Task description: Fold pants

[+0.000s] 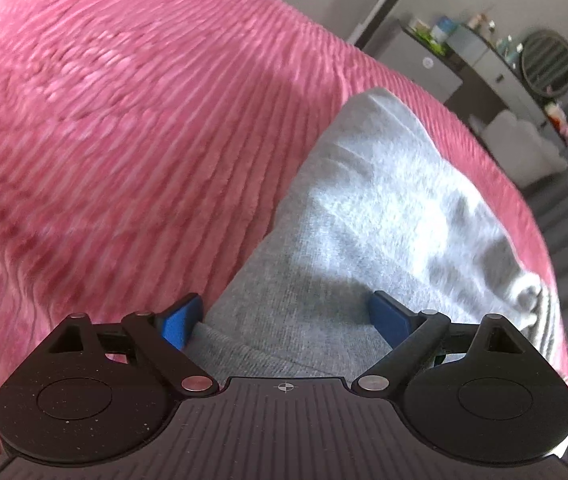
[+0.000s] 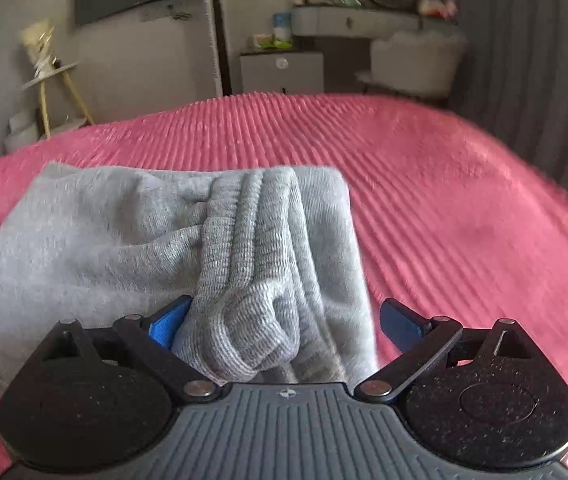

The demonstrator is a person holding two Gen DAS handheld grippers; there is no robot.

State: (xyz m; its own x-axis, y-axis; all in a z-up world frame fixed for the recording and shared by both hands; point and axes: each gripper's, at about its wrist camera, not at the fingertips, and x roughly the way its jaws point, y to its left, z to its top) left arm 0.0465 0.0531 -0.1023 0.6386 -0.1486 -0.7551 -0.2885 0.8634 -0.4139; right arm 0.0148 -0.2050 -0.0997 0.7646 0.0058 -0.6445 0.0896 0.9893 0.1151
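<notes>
Grey sweatpants point(image 1: 384, 216) lie folded on a pink ribbed blanket point(image 1: 131, 128). My left gripper point(image 1: 286, 320) is open, its blue pads point(image 1: 181, 320) wide apart, with the smooth grey cloth between them. In the right wrist view the pants point(image 2: 123, 232) show their ribbed cuffs point(image 2: 243, 280) bunched on top. My right gripper point(image 2: 286, 322) is open with the cuffs and the folded edge between its jaws. Whether either gripper touches the cloth is hidden by its own body.
The pink blanket point(image 2: 464, 208) stretches to the right of the pants. Beyond the bed stand a small grey cabinet point(image 2: 281, 70), a dressing table point(image 2: 356, 20) with a white chair point(image 2: 416, 60), a round mirror point(image 1: 548, 62) and a yellow-legged stand point(image 2: 49, 80).
</notes>
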